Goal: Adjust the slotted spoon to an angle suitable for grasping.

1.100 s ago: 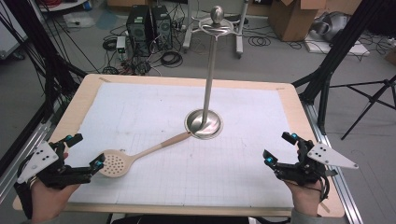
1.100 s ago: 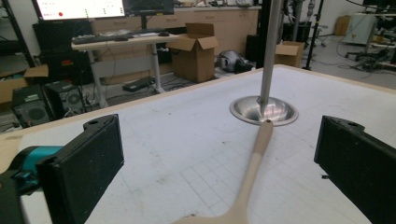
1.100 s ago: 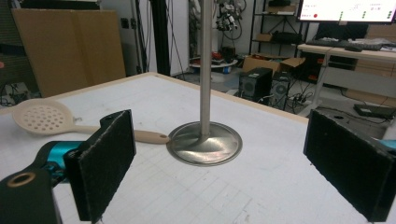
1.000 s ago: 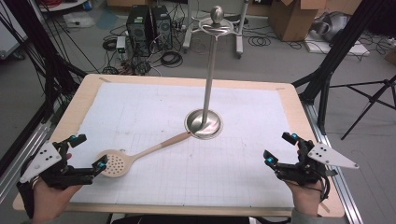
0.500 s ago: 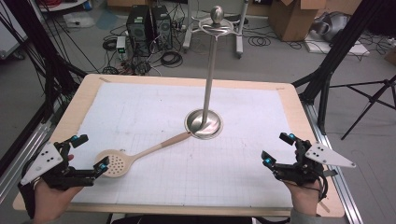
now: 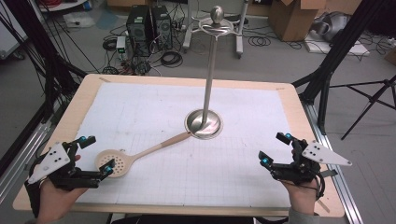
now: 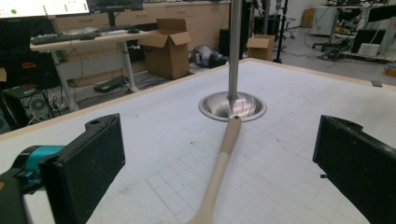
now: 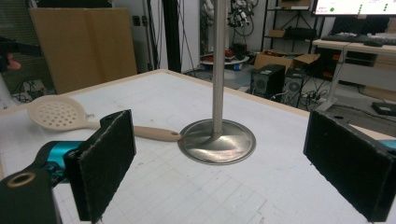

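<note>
Jaws of left gripper [image 6: 97, 157] stood spread, slotted spoon [image 6: 112, 163] lying flat on bench [image 6: 299, 112] between them, handle tip touching stand base [image 6: 204, 124]. Right gripper [image 6: 274, 149] jaws spread, well apart from spoon.

The slotted spoon [image 6: 140, 155] looks matt beige plastic, smooth. The stand [image 6: 205, 122] is polished metal with a glossy base. The wood-rimmed worktop [image 6: 84, 100] carries a matt white gridded sheet [image 6: 154, 109].
</note>
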A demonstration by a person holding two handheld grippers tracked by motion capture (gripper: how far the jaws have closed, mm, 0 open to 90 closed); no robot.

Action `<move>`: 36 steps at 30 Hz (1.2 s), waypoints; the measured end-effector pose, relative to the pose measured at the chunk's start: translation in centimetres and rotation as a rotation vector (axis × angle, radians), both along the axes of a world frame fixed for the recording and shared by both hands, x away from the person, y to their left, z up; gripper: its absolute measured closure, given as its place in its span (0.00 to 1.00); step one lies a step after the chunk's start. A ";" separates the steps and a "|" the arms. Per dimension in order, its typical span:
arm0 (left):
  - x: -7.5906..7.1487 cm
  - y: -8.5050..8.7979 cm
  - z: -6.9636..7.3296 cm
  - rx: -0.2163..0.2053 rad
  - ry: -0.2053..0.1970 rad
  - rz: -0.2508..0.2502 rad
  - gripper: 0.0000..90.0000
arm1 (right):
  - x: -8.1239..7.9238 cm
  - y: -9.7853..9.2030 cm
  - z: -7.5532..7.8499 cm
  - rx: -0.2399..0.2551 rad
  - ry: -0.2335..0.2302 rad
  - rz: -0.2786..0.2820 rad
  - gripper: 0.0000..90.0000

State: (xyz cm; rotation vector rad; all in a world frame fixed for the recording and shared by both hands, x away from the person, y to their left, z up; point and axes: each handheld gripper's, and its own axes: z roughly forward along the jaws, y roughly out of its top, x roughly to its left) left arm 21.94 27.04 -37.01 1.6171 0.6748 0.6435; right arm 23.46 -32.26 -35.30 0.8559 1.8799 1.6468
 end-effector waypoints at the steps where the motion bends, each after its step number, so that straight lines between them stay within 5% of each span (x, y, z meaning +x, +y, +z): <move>1: 0.1 0.0 0.0 -0.003 0.004 -0.005 0.03 | 0.0 0.0 0.0 0.001 0.000 0.001 0.09; 20: 1.6 1.5 0.1 0.035 0.091 -0.068 0.03 | 0.2 0.4 0.0 -0.011 0.008 0.033 0.09; 36: 2.4 1.1 0.3 0.067 0.134 -0.090 0.03 | 0.6 0.8 0.0 -0.015 0.009 0.054 0.09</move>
